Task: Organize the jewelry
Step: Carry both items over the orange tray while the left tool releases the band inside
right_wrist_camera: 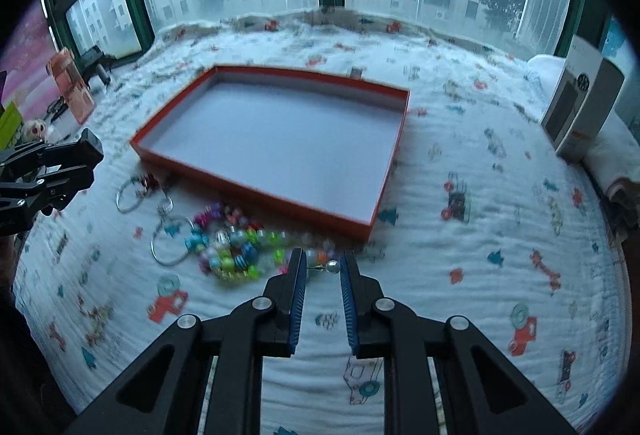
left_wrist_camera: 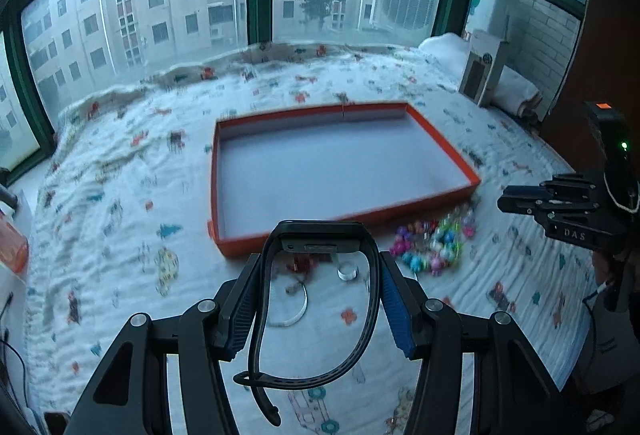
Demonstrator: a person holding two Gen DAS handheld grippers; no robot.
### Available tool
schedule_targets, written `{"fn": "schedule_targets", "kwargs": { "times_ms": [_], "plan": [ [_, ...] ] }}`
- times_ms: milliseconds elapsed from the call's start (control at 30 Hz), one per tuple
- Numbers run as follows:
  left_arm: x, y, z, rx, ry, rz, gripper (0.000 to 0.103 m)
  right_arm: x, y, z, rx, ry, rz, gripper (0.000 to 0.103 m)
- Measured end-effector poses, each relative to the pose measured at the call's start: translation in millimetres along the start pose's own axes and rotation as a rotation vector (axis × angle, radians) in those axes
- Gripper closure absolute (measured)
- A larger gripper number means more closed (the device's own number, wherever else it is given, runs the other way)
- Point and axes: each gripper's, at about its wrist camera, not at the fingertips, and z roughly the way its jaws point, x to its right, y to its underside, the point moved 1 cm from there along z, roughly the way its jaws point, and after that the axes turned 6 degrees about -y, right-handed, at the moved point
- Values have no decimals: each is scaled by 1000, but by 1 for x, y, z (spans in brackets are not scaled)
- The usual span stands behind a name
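My left gripper (left_wrist_camera: 318,267) is shut on a black smartwatch (left_wrist_camera: 320,239), gripping its looped strap and holding it above the bedspread, just in front of the orange tray's (left_wrist_camera: 440,151) near edge. The tray holds nothing; it also shows in the right wrist view (right_wrist_camera: 256,191). My right gripper (right_wrist_camera: 323,263) is shut on a pearl stud earring (right_wrist_camera: 332,267), held by its ends between the pads, over the near edge of the colourful bead bracelets (right_wrist_camera: 236,247). Silver hoop rings (right_wrist_camera: 170,239) and a small red piece lie left of the beads.
A white patterned bedspread (right_wrist_camera: 480,255) covers the surface up to the windows. A white box (right_wrist_camera: 584,107) stands at the right, an orange carton (right_wrist_camera: 70,87) and dark items at the left. The beads (left_wrist_camera: 436,239) lie by the tray's right corner.
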Motion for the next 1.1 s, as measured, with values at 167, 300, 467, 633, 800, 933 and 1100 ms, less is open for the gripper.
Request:
{"fn": "schedule_targets", "kwargs": {
  "times_ms": [167, 300, 467, 633, 800, 933, 1100],
  "plan": [
    [-5, -34, -3, 41, -29, -5, 43, -3, -22, -4, 38, -9, -7, 83],
    [-14, -64, 5, 58, -52, -9, 43, -5, -38, -2, 59, -12, -15, 83],
    [-27, -97, 33, 46, -69, -36, 43, -2, -56, 12, 67, -5, -5, 83],
    [-38, -116, 75, -2, -77, -53, 43, 0, -64, 35, 38, -1, 5, 83],
    [-42, -119, 115, -55, -62, -57, 43, 3, -64, 54, 11, 6, 16, 83],
    [-41, -112, 144, -103, -52, -56, 43, 5, -62, 65, -17, 9, 26, 83],
    [-40, -102, 162, -133, -41, -67, 41, 4, -58, 73, -35, 14, 18, 83]
  ]
}}
